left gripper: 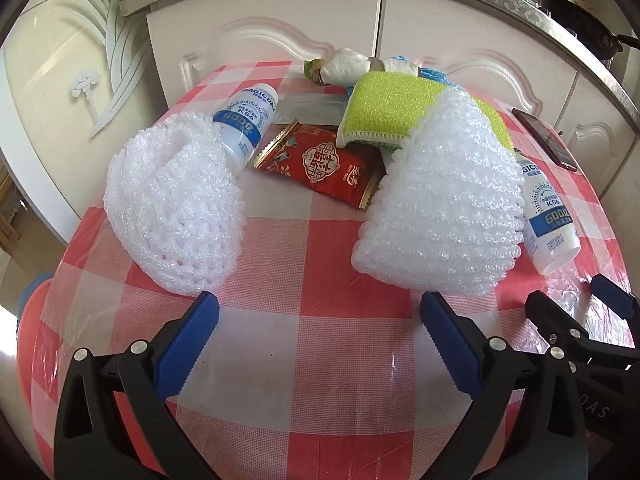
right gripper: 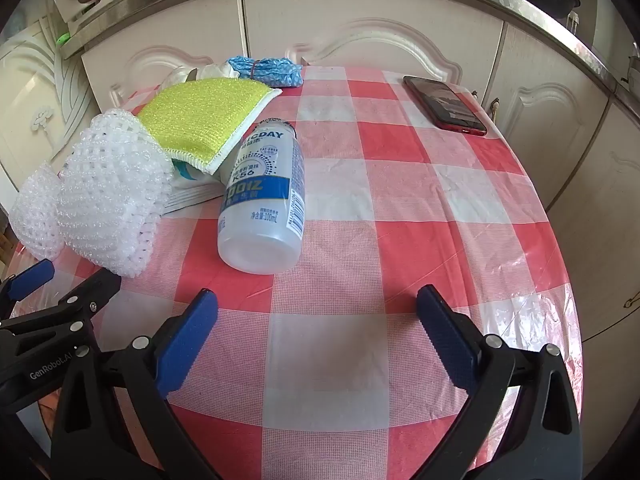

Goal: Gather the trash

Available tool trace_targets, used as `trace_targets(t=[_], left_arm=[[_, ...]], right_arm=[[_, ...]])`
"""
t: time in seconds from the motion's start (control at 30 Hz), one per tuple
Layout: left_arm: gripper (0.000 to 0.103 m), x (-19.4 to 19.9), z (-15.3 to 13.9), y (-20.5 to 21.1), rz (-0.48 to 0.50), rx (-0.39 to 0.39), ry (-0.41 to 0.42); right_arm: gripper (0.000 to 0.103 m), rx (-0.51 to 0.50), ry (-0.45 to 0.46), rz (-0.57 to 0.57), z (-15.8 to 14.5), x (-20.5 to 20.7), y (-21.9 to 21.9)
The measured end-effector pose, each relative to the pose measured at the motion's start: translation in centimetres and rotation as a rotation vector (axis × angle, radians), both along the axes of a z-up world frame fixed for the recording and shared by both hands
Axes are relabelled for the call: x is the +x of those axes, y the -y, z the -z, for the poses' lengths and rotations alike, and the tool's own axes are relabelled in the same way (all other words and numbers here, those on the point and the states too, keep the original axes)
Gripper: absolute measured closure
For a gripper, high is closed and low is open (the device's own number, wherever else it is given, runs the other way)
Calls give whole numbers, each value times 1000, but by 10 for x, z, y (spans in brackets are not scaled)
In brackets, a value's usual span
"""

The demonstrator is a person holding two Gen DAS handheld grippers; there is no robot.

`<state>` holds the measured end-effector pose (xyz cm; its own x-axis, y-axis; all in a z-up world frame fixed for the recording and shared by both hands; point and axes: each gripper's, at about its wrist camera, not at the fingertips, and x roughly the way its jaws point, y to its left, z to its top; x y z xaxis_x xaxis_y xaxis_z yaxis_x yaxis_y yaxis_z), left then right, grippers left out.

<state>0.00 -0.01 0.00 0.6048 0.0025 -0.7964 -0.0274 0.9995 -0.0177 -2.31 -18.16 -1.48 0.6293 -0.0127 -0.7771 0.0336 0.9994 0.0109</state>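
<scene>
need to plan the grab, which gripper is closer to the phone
Right. The right gripper hovers open short of the phone, which lies far right; the left gripper sits further left.

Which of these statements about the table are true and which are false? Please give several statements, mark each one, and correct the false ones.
1. Both grippers are open and hold nothing. True: the left gripper and the right gripper have wide jaws above bare tablecloth.
2. The two white bottles stand upright. False: the left bottle and the right bottle both lie on their sides.
3. A red phone lies near the table's far right edge. True.
4. The red snack packet lies on top of the yellow-green sponge. False: the sponge's edge rests over the packet.
5. Two white foam nets are on the table. True: one at left, one at right.
</scene>
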Motion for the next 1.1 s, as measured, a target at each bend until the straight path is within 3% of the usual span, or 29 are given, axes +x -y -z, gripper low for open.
trace_targets(t=[0.5, 0.73, 0.9, 1.1], left_arm=[[5, 0, 0, 0, 3, -2, -3], [5, -19, -3, -6, 21, -26, -7], [5, -39, -12, -8, 40, -40, 22], [5, -64, -45, -17, 50, -41, 116]], right_arm=[[3, 1, -1, 1, 2, 6, 1], [4, 14, 7, 20, 2, -8, 2], [4, 35, 61, 26, -8, -30, 1], [4, 69, 164, 32, -42, -58, 1]])
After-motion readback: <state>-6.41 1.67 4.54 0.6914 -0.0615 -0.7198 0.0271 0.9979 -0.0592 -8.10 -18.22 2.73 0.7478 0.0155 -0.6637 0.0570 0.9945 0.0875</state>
